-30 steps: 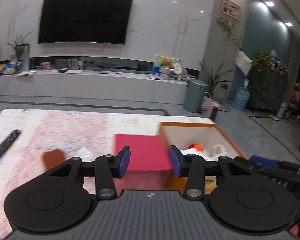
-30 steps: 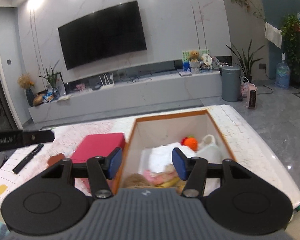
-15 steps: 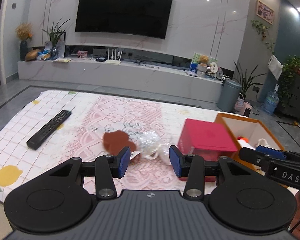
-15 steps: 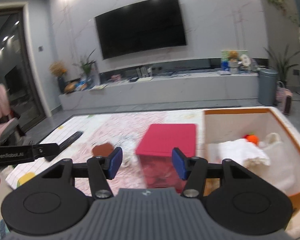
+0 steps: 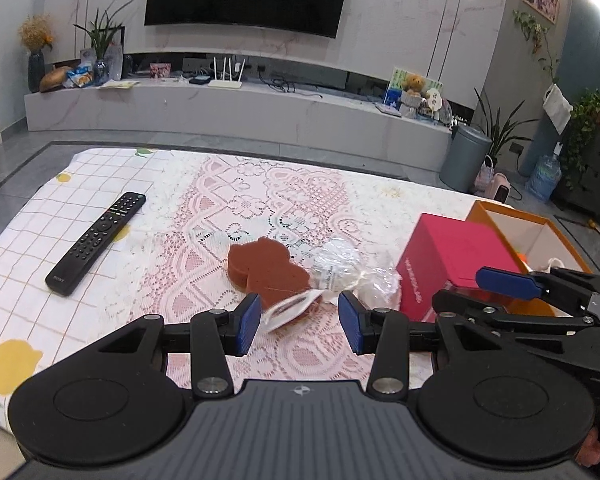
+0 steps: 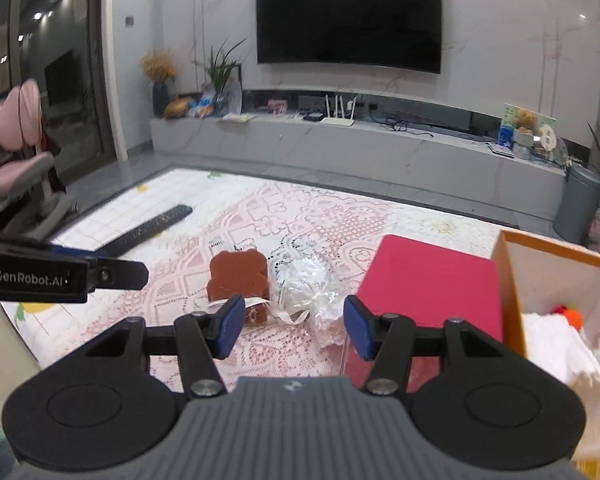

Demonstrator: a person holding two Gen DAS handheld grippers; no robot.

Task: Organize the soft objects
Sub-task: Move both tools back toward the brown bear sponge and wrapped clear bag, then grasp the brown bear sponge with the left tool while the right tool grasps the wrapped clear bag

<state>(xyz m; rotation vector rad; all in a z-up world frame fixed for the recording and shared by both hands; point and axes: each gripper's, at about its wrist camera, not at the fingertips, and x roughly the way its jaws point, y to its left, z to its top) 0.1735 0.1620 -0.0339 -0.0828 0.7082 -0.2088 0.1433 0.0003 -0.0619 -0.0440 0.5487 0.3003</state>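
Note:
A brown bear-shaped sponge [image 5: 266, 270] lies on the lace tablecloth, also in the right wrist view [image 6: 239, 276]. A clear crinkled bag holding something white [image 5: 346, 270] lies right beside it, also in the right wrist view [image 6: 306, 286]. My left gripper [image 5: 299, 325] is open and empty, just short of the sponge. My right gripper [image 6: 295, 327] is open and empty, just short of the bag. An orange box [image 6: 508, 280] at the right holds white soft items [image 6: 556, 344].
A red box [image 5: 452, 256] stands between the bag and the orange box [image 5: 500, 216]. A black remote [image 5: 96, 242] lies at the left on the tablecloth [image 5: 260, 196]. A TV console and a bin stand beyond the table. A pink chair [image 6: 16, 152] is at the far left.
Both grippers have swung left, away from the orange box, and now face the brown sponge and the clear bag. Both stay open and empty.

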